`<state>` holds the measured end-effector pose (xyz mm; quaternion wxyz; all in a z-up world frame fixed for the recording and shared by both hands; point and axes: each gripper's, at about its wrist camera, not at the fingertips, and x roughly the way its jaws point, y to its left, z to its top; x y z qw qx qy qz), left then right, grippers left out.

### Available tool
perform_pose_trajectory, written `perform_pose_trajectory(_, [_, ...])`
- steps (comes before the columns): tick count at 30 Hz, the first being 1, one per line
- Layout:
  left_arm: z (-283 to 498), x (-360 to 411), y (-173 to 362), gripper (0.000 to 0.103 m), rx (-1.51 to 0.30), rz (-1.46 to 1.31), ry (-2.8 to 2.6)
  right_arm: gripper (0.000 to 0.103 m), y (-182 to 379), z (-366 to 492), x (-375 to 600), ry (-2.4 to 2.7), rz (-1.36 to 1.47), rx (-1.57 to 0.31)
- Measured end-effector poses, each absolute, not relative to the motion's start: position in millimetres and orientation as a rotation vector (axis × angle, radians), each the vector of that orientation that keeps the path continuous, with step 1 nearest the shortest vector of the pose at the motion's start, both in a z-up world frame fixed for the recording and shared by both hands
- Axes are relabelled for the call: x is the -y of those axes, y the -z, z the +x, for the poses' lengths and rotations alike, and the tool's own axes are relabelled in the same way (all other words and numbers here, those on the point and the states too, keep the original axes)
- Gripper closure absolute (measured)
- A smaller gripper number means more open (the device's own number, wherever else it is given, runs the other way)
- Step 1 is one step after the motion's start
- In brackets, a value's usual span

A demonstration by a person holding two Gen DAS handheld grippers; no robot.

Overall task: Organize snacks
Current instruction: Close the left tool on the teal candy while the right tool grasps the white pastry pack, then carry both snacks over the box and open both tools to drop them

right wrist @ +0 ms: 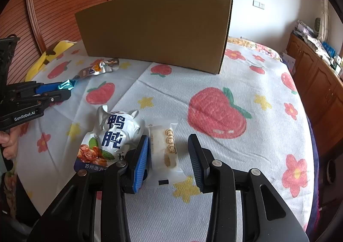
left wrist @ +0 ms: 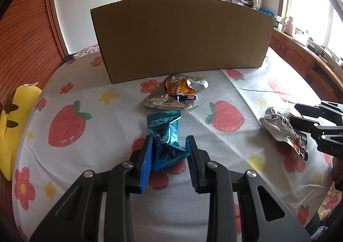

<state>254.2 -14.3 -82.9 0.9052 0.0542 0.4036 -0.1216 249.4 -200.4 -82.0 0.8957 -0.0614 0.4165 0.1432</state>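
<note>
My left gripper (left wrist: 170,142) is open around a blue foil snack (left wrist: 166,134) lying on the strawberry-print cloth (left wrist: 107,126); it touches the left pad. An orange and silver packet (left wrist: 179,92) lies beyond it, before a tall cardboard box (left wrist: 182,38). My right gripper (right wrist: 168,141) is open around a white pastry packet (right wrist: 164,149). A white and blue snack bag (right wrist: 113,134) lies just left of its left finger. That bag also shows in the left wrist view (left wrist: 283,128) beside the right gripper (left wrist: 300,113).
A yellow plush toy (left wrist: 12,126) lies at the bed's left edge. A wooden slatted wall (left wrist: 25,34) stands to the left. A wooden cabinet (right wrist: 317,83) with clutter runs along the right under the window. The left gripper (right wrist: 68,89) shows in the right wrist view.
</note>
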Motion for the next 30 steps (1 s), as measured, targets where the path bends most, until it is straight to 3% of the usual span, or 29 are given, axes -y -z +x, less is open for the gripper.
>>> perform_pose_trajectory(4, [252,15,82,0.075,-0.821,0.109,0.245,0.066,82,250,200,-0.297,-0.129,-0.863])
perform_pose_trajectory(10, [247,11,78,0.076,-0.779,0.091,0.23,0.083,82,249,203,-0.289,-0.114,-0.855])
perform_pose_trajectory(30, [232,3,65,0.077,-0.67,0.051,0.223,0.084,57,229,223,-0.281,-0.009,-0.783])
